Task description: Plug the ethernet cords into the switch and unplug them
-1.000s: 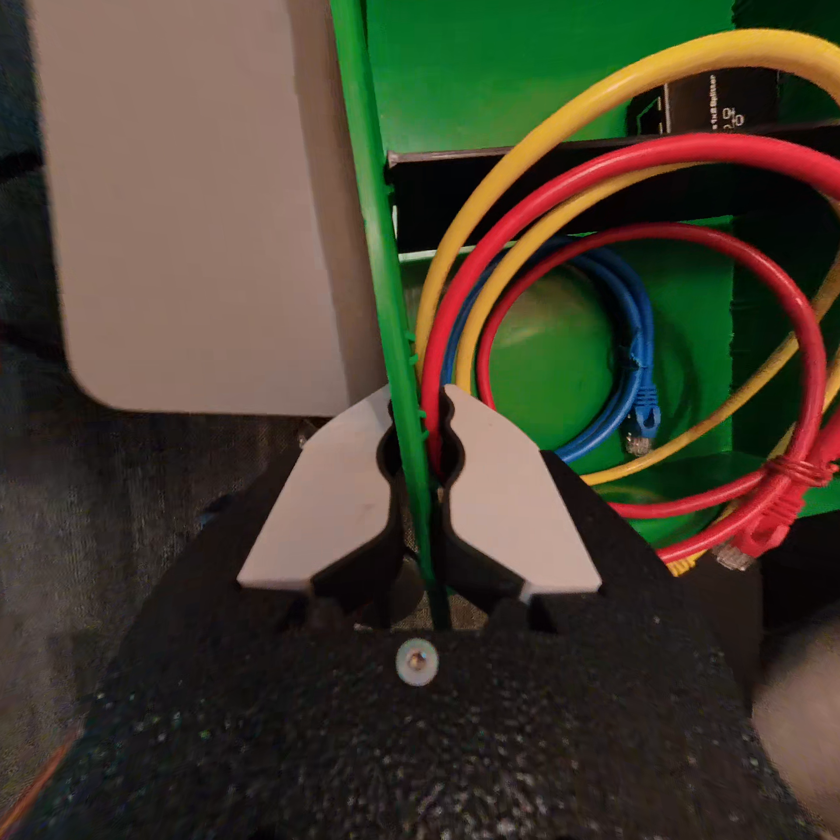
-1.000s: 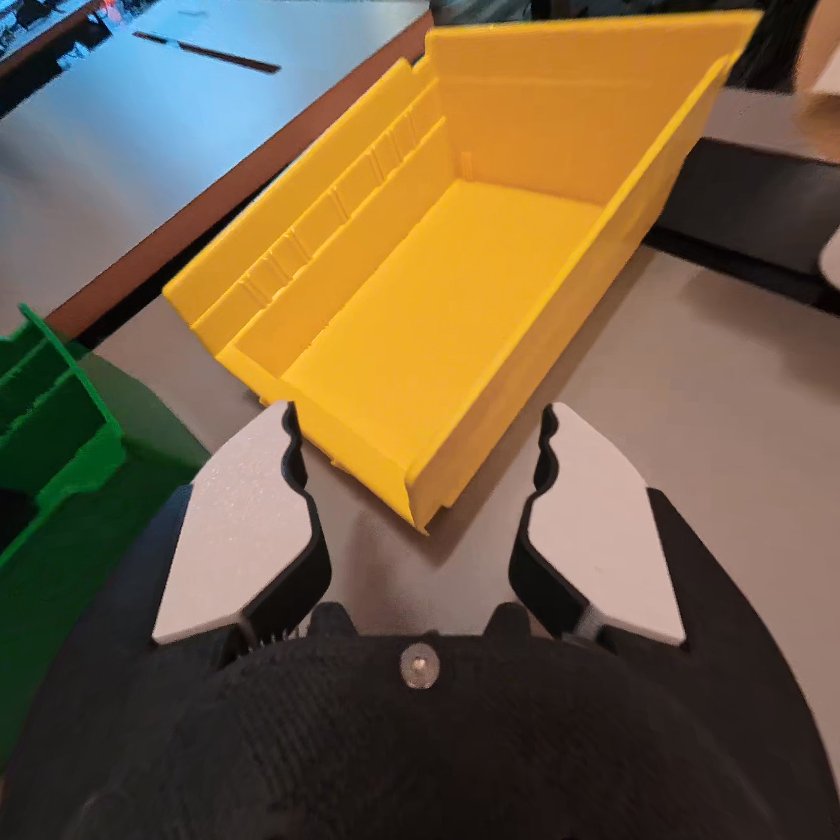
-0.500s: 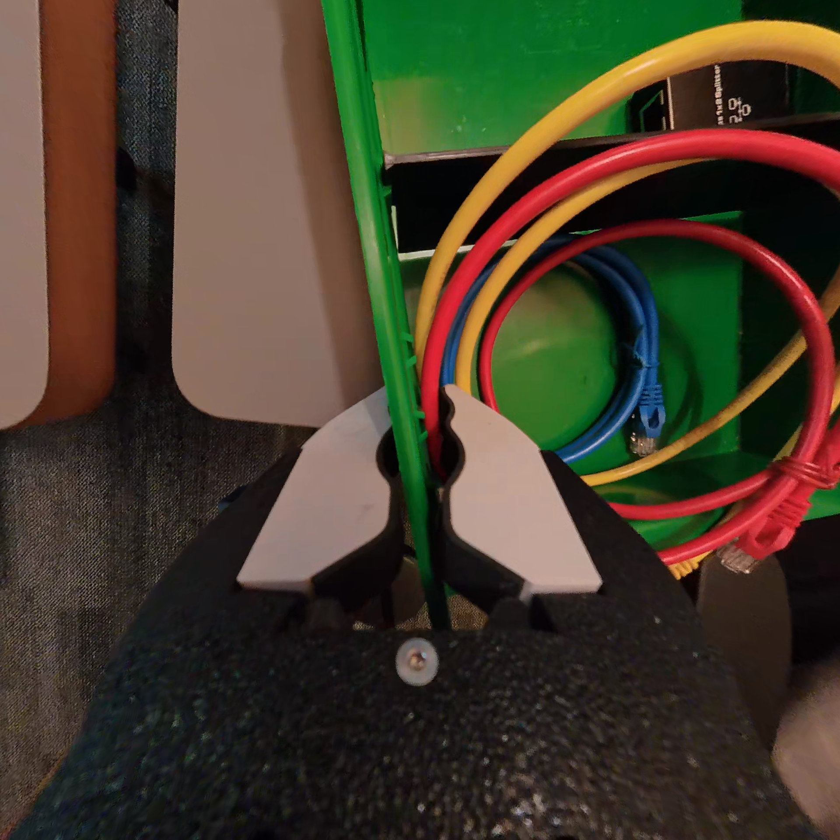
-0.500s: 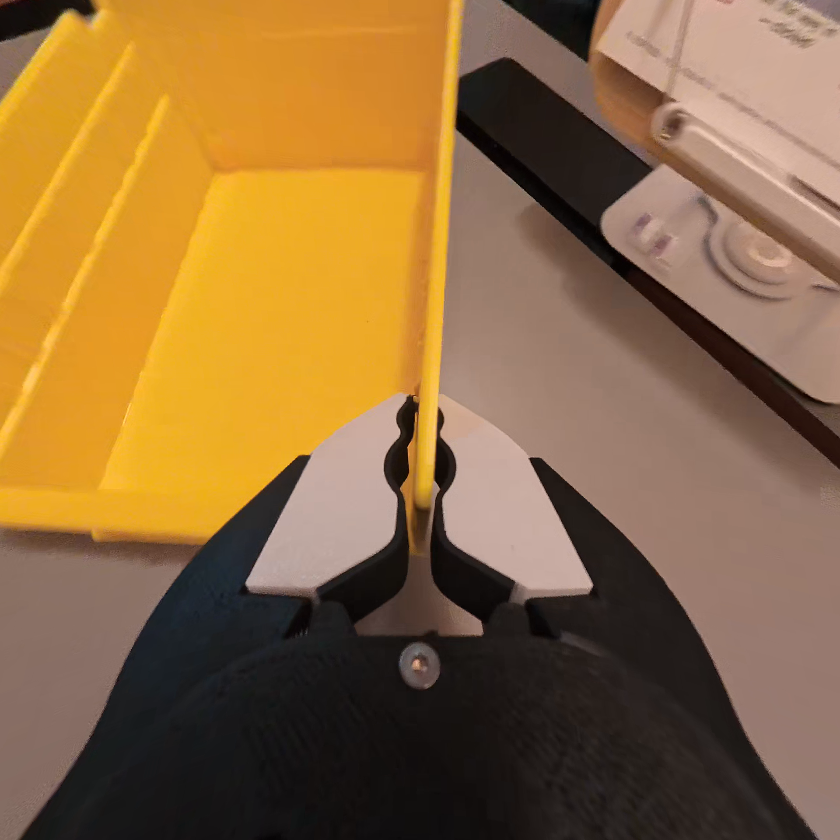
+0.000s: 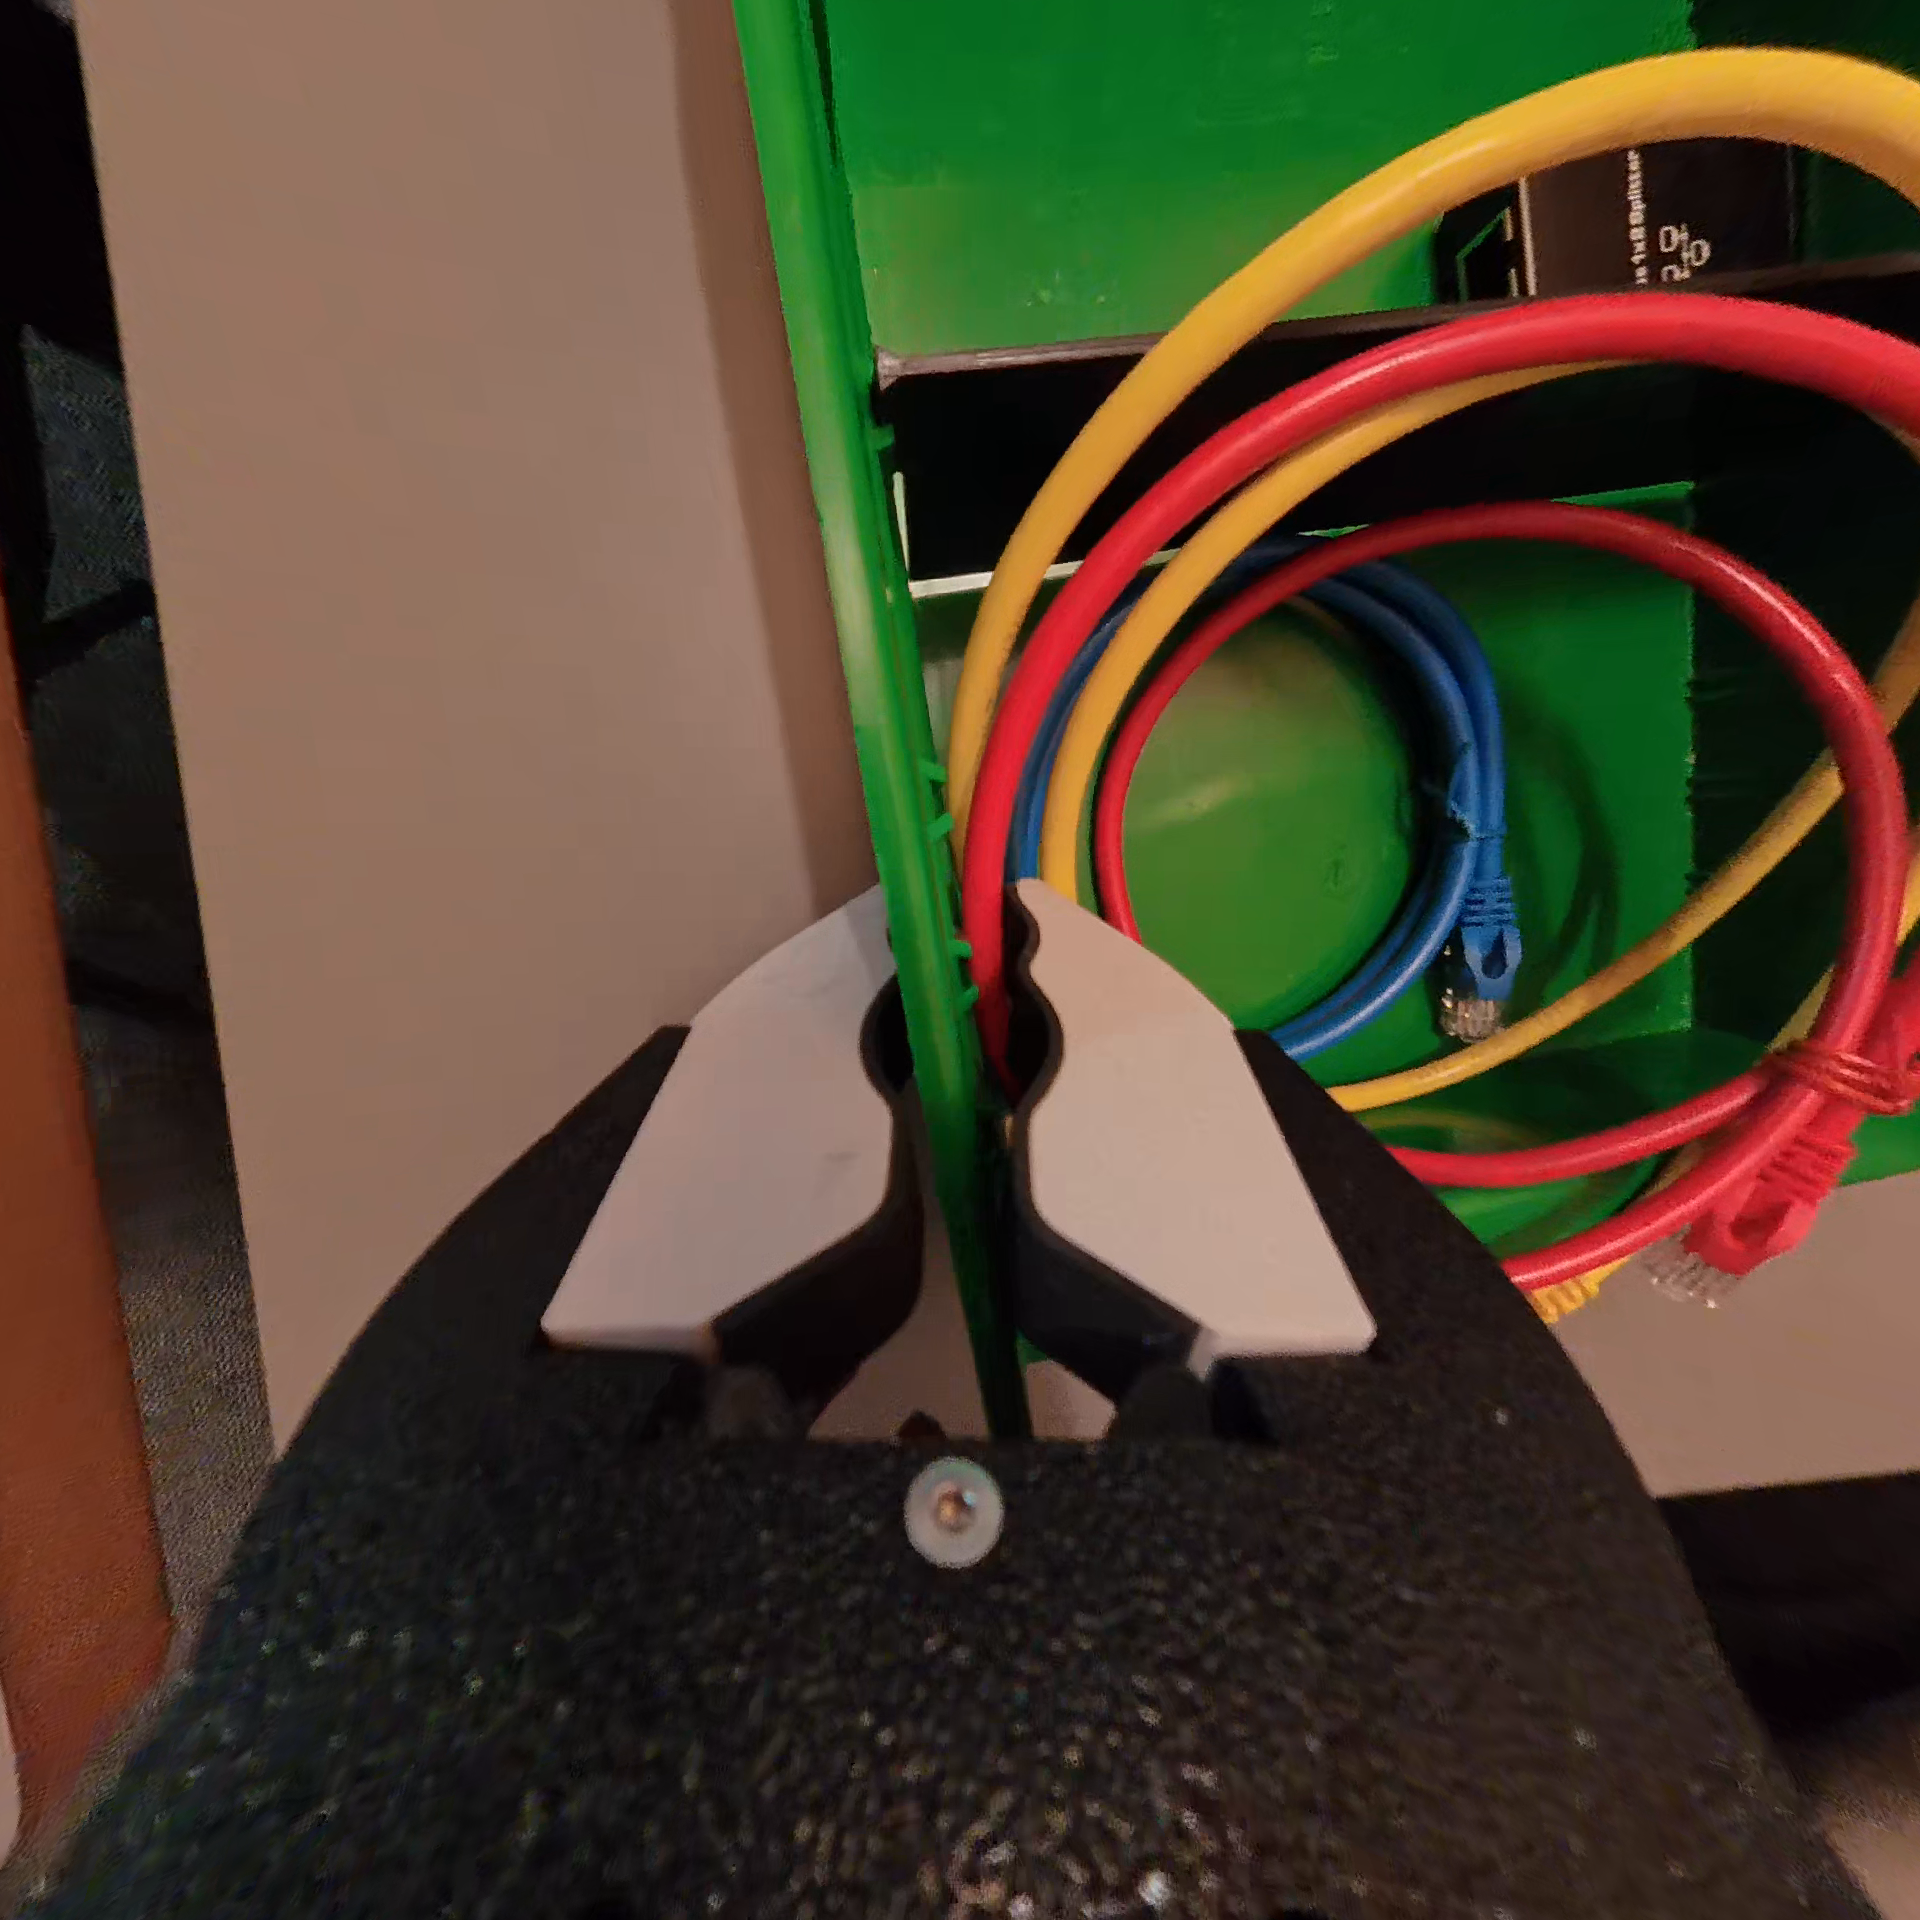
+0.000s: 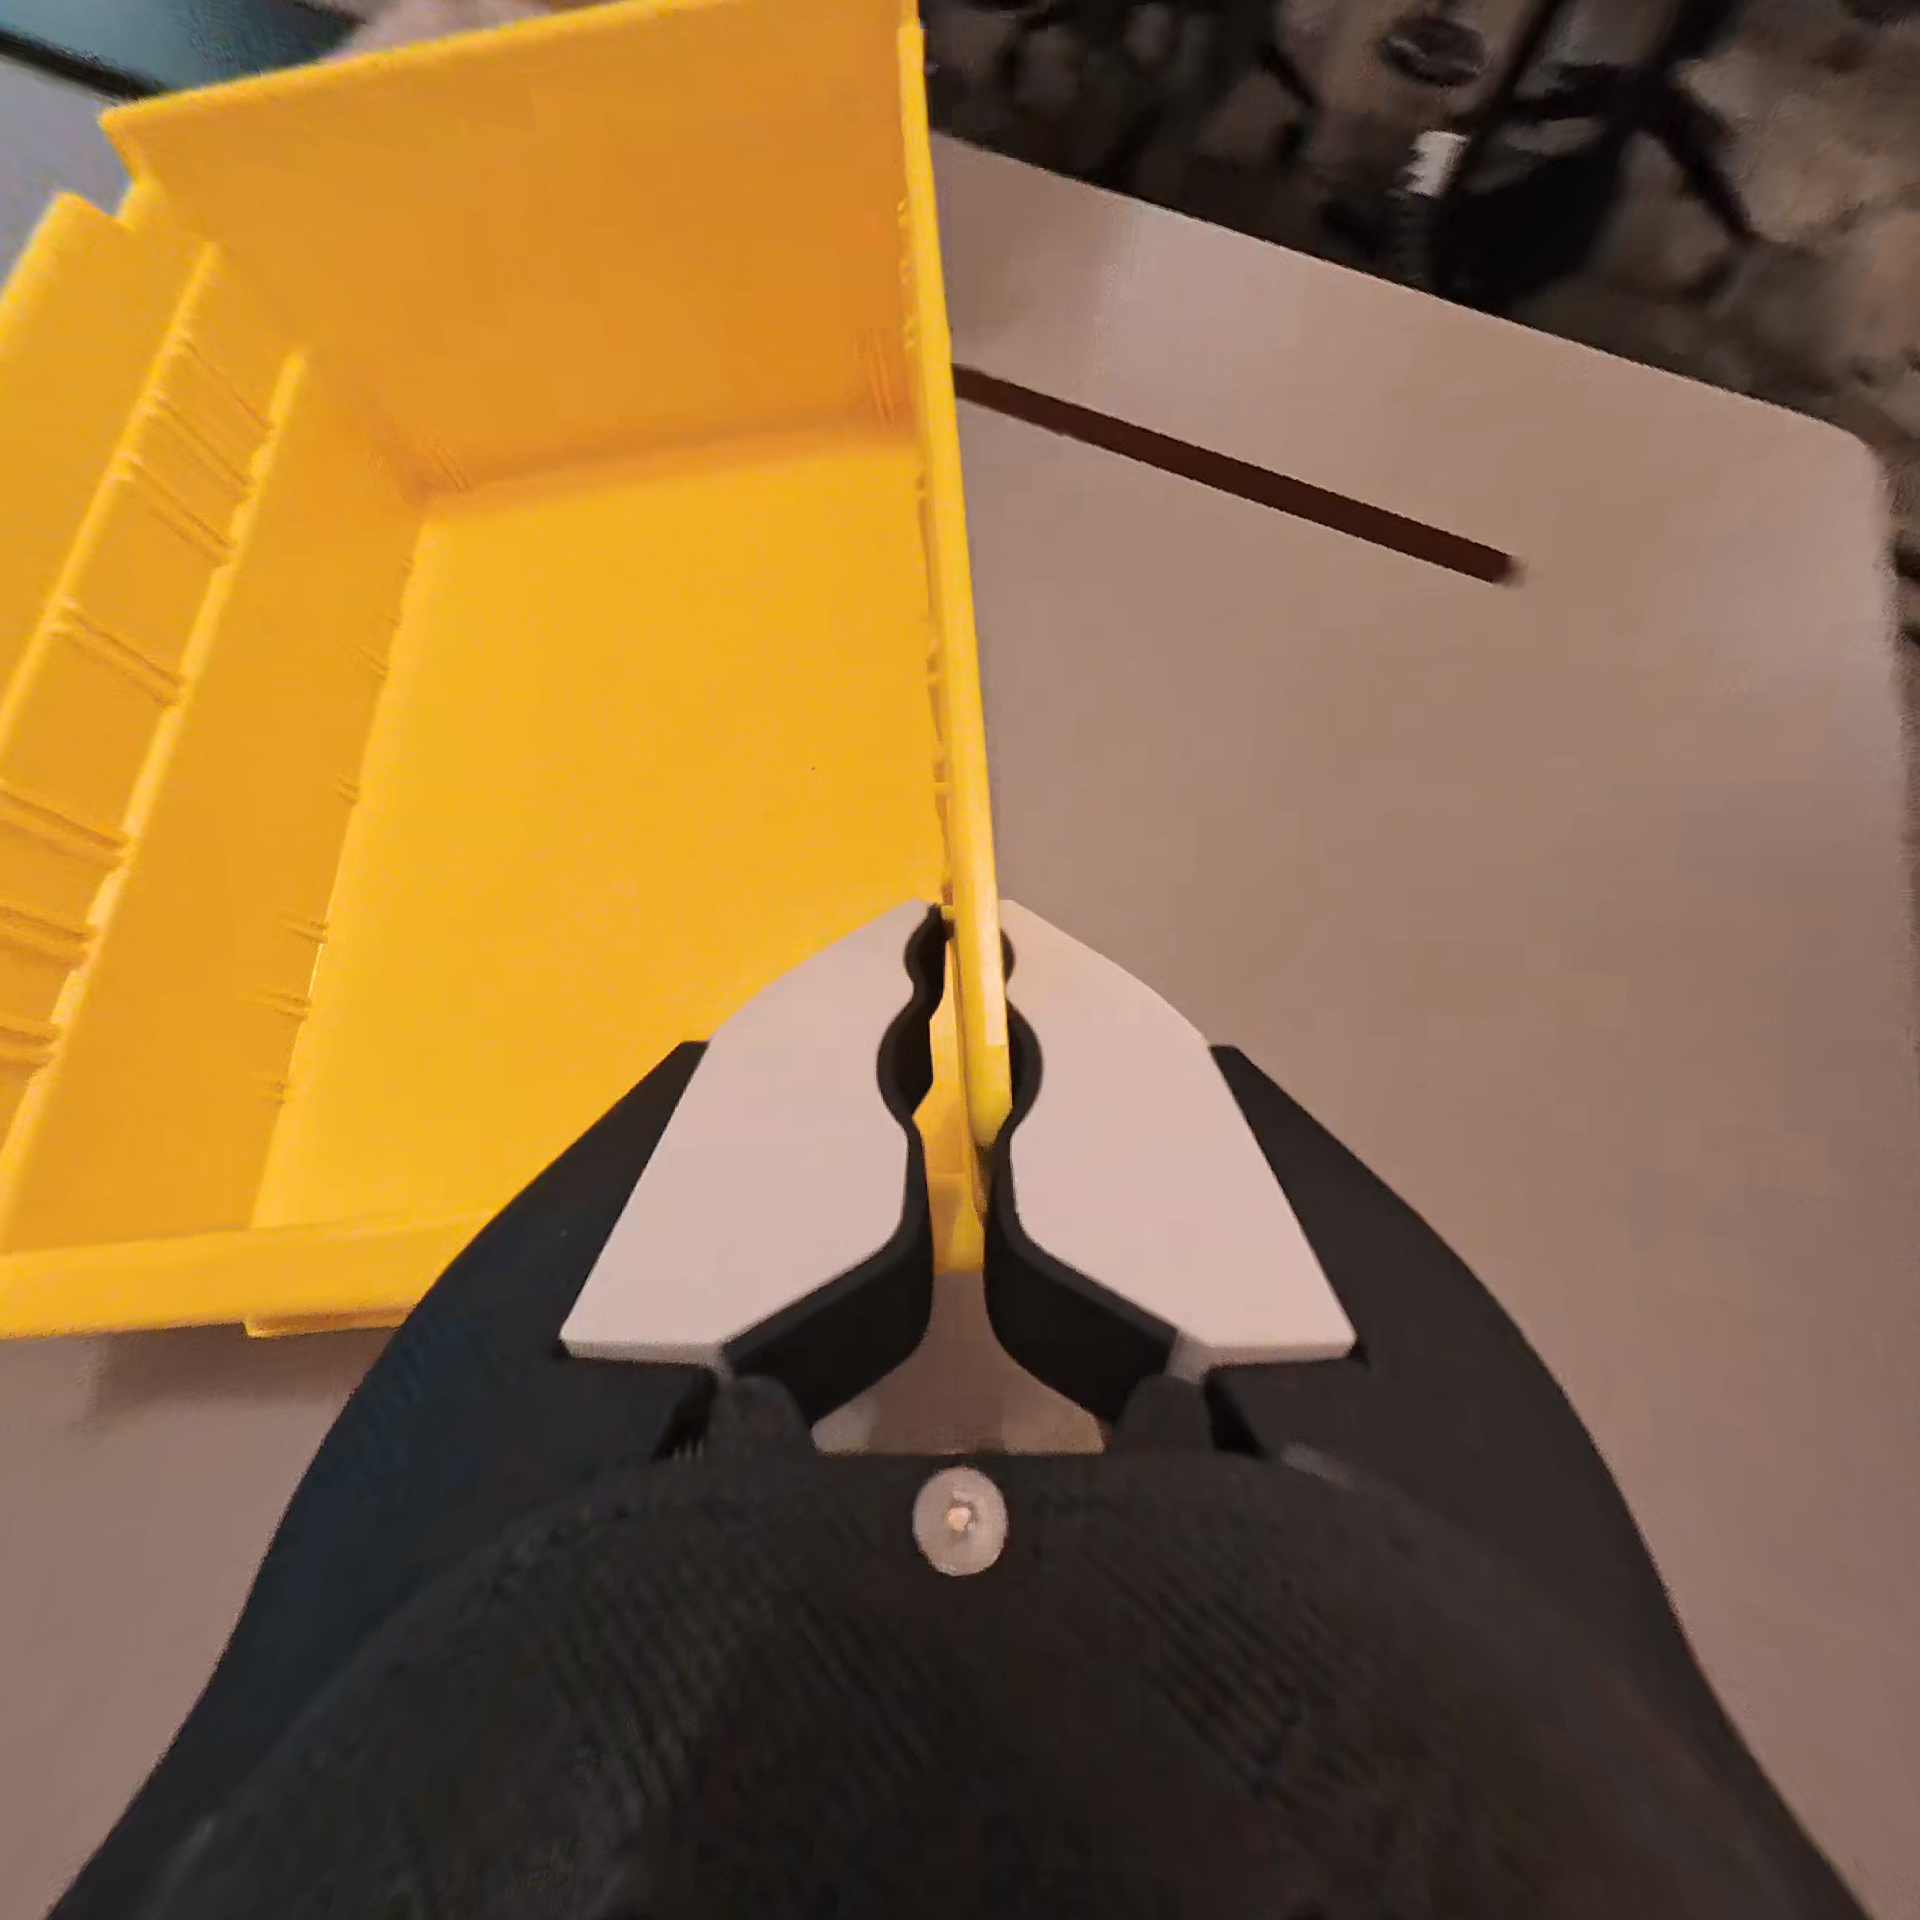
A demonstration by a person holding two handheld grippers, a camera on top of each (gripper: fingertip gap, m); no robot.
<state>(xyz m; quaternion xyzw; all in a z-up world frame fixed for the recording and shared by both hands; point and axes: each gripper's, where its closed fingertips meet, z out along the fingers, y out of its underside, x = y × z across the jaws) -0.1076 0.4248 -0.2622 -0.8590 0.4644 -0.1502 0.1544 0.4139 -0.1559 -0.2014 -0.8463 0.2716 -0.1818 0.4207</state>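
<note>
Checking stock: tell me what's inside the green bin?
Green bin holds coiled yellow, red and blue cords and a black box; whatever lies beneath is hidden.

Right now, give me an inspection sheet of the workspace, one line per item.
Surface: pale grey table, with a dark slot.
Job's things: black switch in the far compartment of the green bin, behind a black divider.
Clutter: empty yellow bin.
Grippers: left gripper shut on the green bin's side wall, red cord possibly caught too; right gripper shut on the yellow bin's wall.
Cables: yellow cord, red cord and blue cord coiled in the green bin, none seen plugged in.
Surroundings: grey carpet, brown wooden edge.
</note>
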